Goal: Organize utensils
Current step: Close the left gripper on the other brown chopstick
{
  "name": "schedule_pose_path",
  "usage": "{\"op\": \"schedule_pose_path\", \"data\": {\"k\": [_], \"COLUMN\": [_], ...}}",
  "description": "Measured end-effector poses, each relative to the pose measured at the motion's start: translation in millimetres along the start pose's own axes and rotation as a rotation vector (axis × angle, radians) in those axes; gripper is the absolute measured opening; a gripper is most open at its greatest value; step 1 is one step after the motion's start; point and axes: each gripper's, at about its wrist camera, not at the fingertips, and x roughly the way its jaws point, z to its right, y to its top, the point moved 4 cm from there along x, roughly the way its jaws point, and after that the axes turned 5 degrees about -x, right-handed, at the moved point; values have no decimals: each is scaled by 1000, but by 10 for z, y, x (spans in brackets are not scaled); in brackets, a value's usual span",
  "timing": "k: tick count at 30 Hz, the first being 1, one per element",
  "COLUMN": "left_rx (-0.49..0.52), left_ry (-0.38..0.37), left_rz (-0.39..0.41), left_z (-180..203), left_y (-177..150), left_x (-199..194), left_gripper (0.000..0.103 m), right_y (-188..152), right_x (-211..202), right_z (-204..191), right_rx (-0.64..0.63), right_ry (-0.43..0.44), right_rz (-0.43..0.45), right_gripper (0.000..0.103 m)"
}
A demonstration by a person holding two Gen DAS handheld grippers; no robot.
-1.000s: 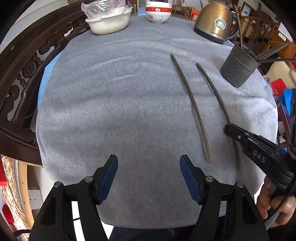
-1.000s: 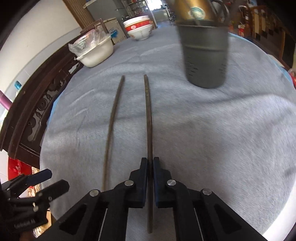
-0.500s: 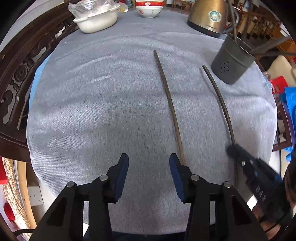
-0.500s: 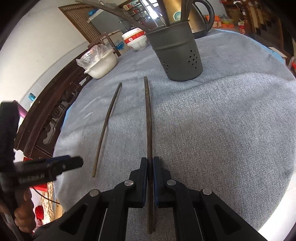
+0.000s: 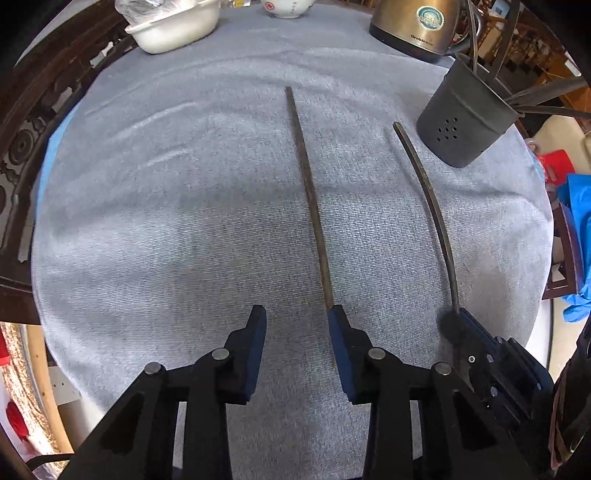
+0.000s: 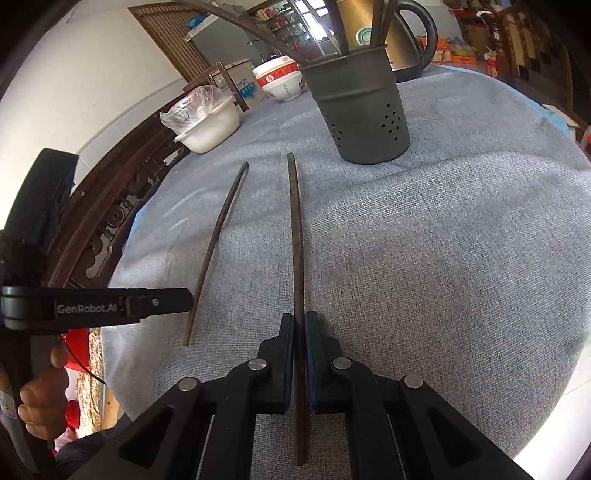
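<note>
Your right gripper point(image 6: 300, 332) is clamped tight on one chopstick point(image 6: 296, 236), near its close end, with the far tip pointing toward the holder point(image 6: 364, 114). The other chopstick point(image 5: 308, 206) lies flat on the surface point(image 5: 166, 221), and your left gripper point(image 5: 297, 332) is down over its near end. Its jaws have just been closing but stand partly open: the stick runs along the inner face of the right-hand pad, and I cannot tell whether it touches. The left pad is clear of it.

So you are mid pick-up of the second stick, I judge. Next, shift the left gripper a little so the stick sits midway between the pads, then close fully before lifting. The stick is thin and lies flush on the cloth, so a shallow grip may let it roll out.

The holder, dark and perforated, stands upright at the far right, near the held stick's tip, with several dark utensils leaning in it. Behind it is a kettle point(image 5: 419, 26). A white tub point(image 5: 173, 27) holds a clear plastic bag, and stacked bowls point(image 6: 280, 79) stand beyond; their contents are hidden.
</note>
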Motion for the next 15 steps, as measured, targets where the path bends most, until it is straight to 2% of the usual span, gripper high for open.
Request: {"op": "schedule_pose_path", "data": {"k": [4, 11, 15], "left_rx": [16, 99, 109], "left_ry": [-29, -16, -29], "left_rz": [-4, 25, 43], "left_z": [13, 119, 136], "left_y": [29, 32, 31], "left_x": [85, 174, 182], "left_gripper": [37, 37, 37], "right_y": [22, 51, 58], "right_x": [15, 37, 43], "right_z": [-30, -79, -118], "right_rx": [-1, 5, -3], "right_ry": [-19, -68, -99], "right_rz": [-7, -14, -20], "right_gripper": [7, 7, 7]}}
